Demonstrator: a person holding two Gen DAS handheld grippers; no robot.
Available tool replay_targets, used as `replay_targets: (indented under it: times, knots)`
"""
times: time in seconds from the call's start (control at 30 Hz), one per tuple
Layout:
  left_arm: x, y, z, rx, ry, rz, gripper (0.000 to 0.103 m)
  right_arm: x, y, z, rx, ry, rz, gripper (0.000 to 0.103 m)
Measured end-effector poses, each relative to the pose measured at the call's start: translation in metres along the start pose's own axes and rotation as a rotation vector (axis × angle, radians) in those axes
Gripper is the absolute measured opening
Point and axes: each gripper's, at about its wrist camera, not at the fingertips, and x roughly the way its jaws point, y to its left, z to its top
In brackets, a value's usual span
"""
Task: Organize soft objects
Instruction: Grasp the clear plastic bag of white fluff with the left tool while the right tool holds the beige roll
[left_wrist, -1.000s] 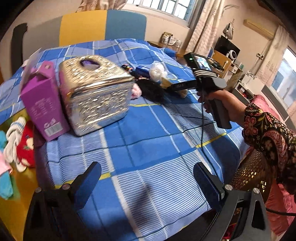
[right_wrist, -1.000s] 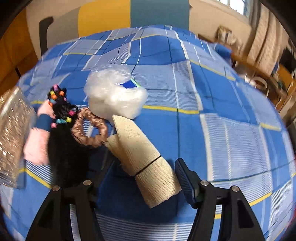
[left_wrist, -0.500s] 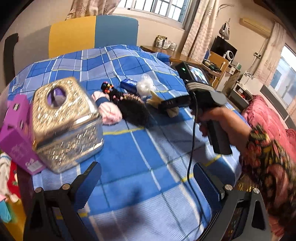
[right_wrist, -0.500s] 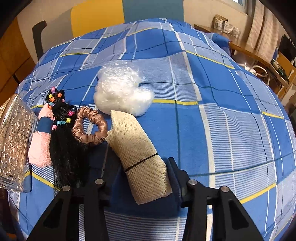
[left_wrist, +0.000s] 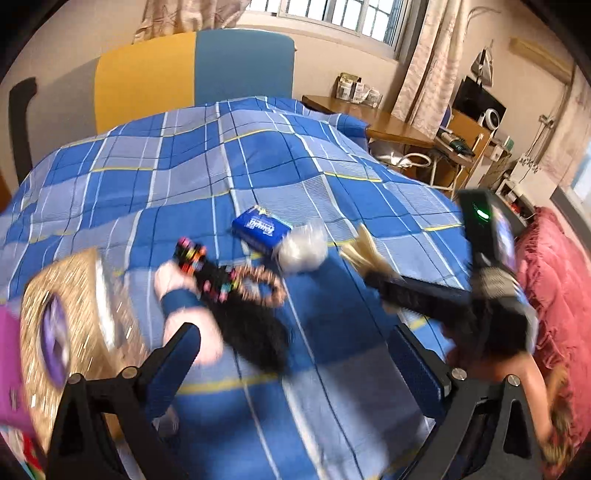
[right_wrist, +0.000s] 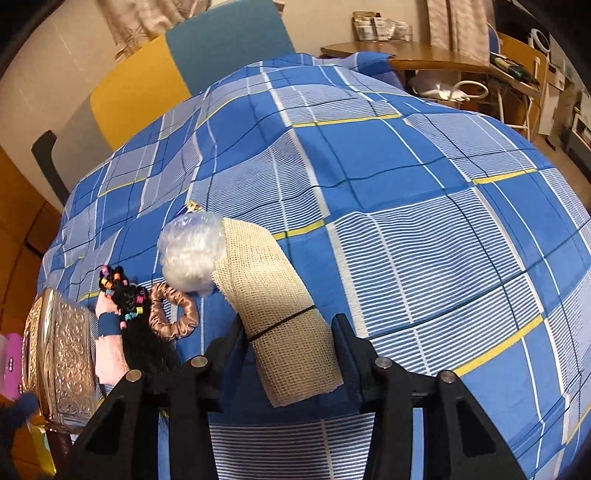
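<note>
**Right hand-held gripper closes on the mesh roll**

Closing in over the last second, the right hand-held gripper (right_wrist: 288, 332) now has its two fingers pressed against both sides of the beige mesh roll (right_wrist: 273, 295), where earlier they stood wide of it. The roll appears raised at its near end and tilted toward the camera. Meanwhile the left hand-held gripper (left_wrist: 295, 365) has swung from the ornate gold tissue box (left_wrist: 62, 332) toward the pile of soft things; its fingers stand wide apart and hold nothing.

All of this lies on a bed under a blue plaid bedspread (right_wrist: 424, 221). The roll is open-weave, net-like cloth, bound at its middle by a thin black band, with a frayed far edge. That edge touches or overlaps a crinkled clear plastic wad (right_wrist: 190, 254). Just left of the wad lie a glossy tan satin scrunchie (right_wrist: 171, 312), a black hairpiece (right_wrist: 142, 332) with bright beads, and a fuzzy pink sock (right_wrist: 109, 347) with a blue band. Only the left view shows a blue tissue pack (left_wrist: 260, 230) behind the wad.

Risks from here, as a judgement: the mesh is limp and compressible, so the grip may squeeze through it and let the roll sag or slide out. The loose weave could snag the plastic wad and drag it along. The band might slip, letting the roll unfurl. The left view is motion-blurred, suggesting a fast swing; with both tools nearing the same pile, they could collide.
</note>
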Motion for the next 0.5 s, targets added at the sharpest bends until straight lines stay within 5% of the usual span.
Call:
replay_targets:
  times: [0.13,0.33,0.5]
  knots:
    - [0.047,0.002,0.025,0.007,0.056,0.112,0.102,-0.002,-0.001,0.004,0.007,-0.020,-0.003,0.046]
    - [0.095,0.024,0.035,-0.056,0.121,0.186,0.101,-0.017,-0.022,0.008,0.105,-0.093,-0.023,0.046]
    - [0.100,0.012,0.039,-0.051,0.063,0.079,0.102,-0.027,-0.042,0.012,0.208,-0.142,-0.024,0.046]
